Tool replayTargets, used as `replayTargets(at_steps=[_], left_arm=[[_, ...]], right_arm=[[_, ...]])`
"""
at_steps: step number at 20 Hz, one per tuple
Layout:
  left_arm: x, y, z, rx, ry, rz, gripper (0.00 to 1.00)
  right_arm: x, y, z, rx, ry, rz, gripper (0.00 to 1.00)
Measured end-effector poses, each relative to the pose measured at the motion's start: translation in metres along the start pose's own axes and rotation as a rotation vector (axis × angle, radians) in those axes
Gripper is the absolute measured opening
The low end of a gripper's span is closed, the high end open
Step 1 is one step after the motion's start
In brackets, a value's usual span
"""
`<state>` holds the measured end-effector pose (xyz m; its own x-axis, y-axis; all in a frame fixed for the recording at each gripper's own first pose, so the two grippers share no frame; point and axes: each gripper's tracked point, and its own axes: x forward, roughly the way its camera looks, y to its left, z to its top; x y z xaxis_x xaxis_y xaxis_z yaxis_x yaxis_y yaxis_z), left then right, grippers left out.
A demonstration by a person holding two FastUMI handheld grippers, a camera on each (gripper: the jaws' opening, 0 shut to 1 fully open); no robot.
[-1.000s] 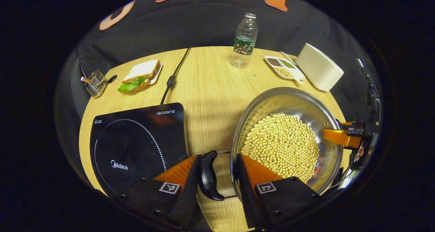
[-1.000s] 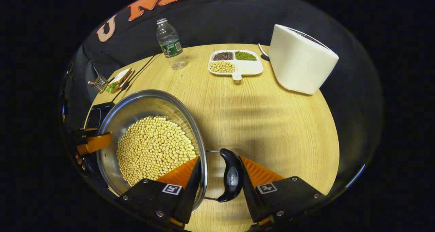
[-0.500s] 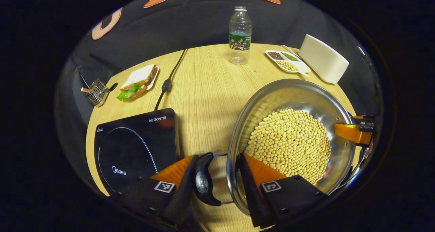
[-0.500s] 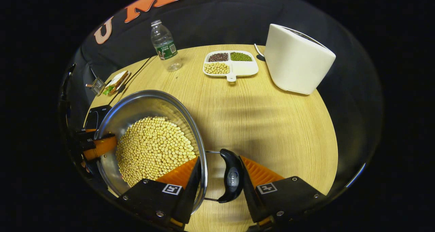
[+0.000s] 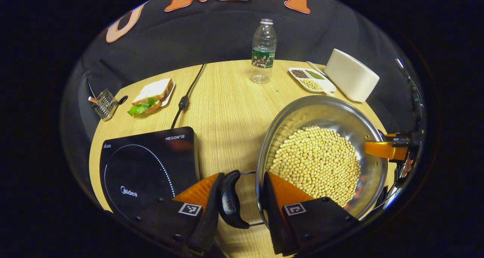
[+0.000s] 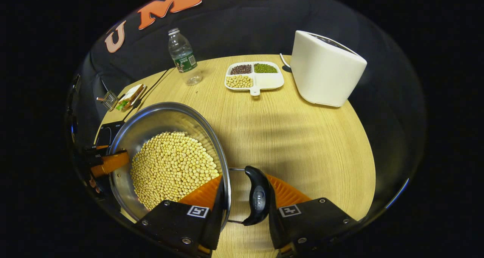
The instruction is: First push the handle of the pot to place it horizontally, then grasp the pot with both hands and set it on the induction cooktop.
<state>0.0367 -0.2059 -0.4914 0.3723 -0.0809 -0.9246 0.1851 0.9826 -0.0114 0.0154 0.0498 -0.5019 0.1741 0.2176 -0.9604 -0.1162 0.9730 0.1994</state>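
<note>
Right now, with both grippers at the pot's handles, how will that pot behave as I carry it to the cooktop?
Probably heavy: the pot holds a deep heap of soybeans. The loose beans may shift if it tilts, so keep it level. The left gripper and right gripper each straddle rim and loop handle, so the pot might swing.

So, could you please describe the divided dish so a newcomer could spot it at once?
On the wooden table, look at the far edge beside the white toaster. The divided dish is white with a short tab handle, holding dark, green and pale yellow beans in separate compartments.
</note>
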Motion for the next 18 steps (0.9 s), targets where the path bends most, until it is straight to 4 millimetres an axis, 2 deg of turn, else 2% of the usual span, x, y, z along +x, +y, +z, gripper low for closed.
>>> replayTargets(at_steps=[7,11,14,16,17,18], left_arm=[[-0.027,0.008,0.012,0.007,-0.066,0.018,0.64],[-0.056,0.021,0.021,-0.006,-0.109,0.029,0.64],[-0.082,0.034,0.027,-0.009,-0.149,0.044,0.63],[-0.097,0.042,0.032,-0.013,-0.172,0.057,0.64],[-0.104,0.048,0.032,-0.012,-0.183,0.065,0.64],[-0.112,0.056,0.031,-0.014,-0.194,0.076,0.64]], right_arm=[[-0.022,0.0,0.014,-0.005,-0.04,0.002,0.52],[-0.047,0.0,0.027,-0.037,-0.079,0.003,0.52],[-0.076,-0.003,0.033,-0.057,-0.112,0.01,0.52],[-0.086,-0.008,0.039,-0.072,-0.133,0.016,0.52],[-0.09,-0.009,0.042,-0.081,-0.144,0.02,0.48],[-0.094,-0.008,0.044,-0.09,-0.151,0.023,0.52]])
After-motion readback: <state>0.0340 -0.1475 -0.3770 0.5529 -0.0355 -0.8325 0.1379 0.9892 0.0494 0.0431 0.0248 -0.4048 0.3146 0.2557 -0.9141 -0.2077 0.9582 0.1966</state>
